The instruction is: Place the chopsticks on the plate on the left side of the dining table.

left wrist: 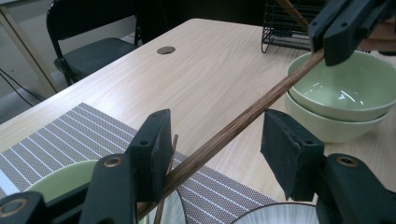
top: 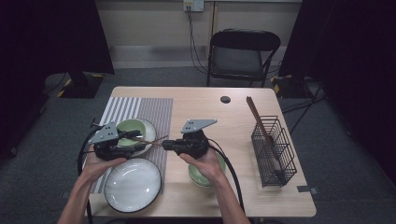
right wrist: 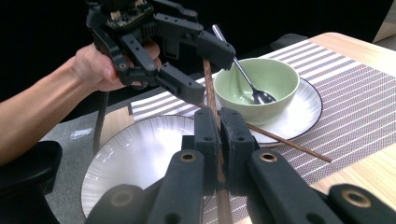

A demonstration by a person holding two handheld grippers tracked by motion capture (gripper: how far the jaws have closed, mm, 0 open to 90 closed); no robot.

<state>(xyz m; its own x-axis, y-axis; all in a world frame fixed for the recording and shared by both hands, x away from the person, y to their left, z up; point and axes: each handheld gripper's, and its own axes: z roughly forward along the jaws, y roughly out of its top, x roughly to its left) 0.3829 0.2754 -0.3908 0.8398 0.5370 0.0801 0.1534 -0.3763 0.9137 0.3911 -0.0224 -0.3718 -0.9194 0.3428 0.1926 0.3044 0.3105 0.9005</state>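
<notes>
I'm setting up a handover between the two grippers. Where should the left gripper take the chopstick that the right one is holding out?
Grip the free stretch of the chopstick near its tip, jaws across the shaft. It runs slanted between the left gripper's open jaws, beside one pad, so centre it first. The right gripper clamps the other end.

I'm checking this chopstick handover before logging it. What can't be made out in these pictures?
- Left gripper view: whether the right-hand pad touches the held chopstick; a gap shows there.
- High view: the green bowls near the table's front edge, mostly covered by the right hand.
- High view: what lies in the wire basket; its mesh hides it.
- Right gripper view: the chopstick's near end, cut off by the bottom edge.
</notes>
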